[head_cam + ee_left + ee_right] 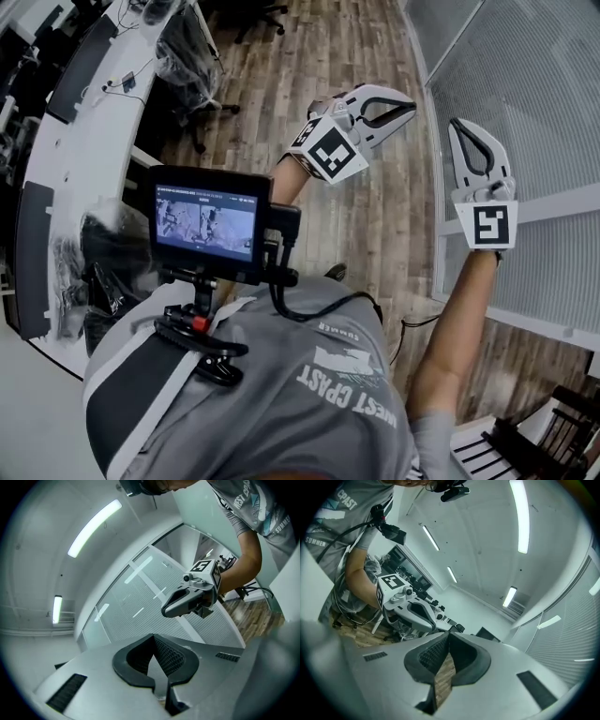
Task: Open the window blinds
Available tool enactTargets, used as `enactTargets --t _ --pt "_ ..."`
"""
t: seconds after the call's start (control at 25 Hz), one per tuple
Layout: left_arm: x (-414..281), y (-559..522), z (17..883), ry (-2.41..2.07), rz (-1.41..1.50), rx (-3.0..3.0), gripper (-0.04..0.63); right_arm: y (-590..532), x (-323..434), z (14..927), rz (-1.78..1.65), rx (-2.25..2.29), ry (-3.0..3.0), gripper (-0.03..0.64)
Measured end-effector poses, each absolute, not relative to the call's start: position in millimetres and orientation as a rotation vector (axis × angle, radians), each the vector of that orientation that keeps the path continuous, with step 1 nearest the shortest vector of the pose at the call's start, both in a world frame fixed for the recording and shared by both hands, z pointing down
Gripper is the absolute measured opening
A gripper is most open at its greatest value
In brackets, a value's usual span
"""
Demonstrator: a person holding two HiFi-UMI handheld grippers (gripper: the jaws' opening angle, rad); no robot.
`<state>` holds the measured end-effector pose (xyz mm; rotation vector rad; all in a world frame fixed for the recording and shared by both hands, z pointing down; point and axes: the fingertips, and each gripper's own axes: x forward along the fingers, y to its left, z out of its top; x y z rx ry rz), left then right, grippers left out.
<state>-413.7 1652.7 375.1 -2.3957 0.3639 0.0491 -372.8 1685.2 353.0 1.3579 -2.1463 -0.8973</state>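
So, the window blinds (pixel 525 84) are down with slats shut, covering the glass panels at the right of the head view, behind a white frame bar (pixel 562 202). No cord or wand shows in any view. The right gripper (pixel 457 125) is raised just beside the blinds, not touching them as far as I can tell; its jaws are pressed together with nothing in them. The left gripper (pixel 409 110) is near it, further from the glass, over the wooden floor (pixel 309 56); jaws also closed tight, empty. The long desk surface (pixel 66 141) is well apart at left. The task looks not started, approach only.

Risks:
- Closed jaws can't take a cord or wand, so they must part first.
- Poking with the tips could bend or snag slats.
- The two grippers sit close together and could knock each other going for the same control.
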Motion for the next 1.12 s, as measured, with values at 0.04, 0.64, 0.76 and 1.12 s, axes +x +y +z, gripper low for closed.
enactTargets --t 0.04,0.64,0.76,1.12 --pt "-411.1 1647.5 372.8 0.376 0.052 -2.396 0.005 1680.8 -370.0 350.8 -0.909 1.350 -2.149 0.002" --pt "-293.4 1457.1 380.2 0.490 -0.062 -2.360 0.005 1480.1 -248.0 360.0 -0.906 1.252 -2.304 0.002" --pt "-288.0 1392.3 380.2 0.486 -0.056 -2.358 0.005 1415.4 -243.4 359.0 -0.914 1.247 -2.293 0.002" --pt "-300.4 1209.8 359.0 0.468 0.004 -2.357 0.005 1241.2 -255.2 339.9 -0.937 1.297 -2.270 0.002"
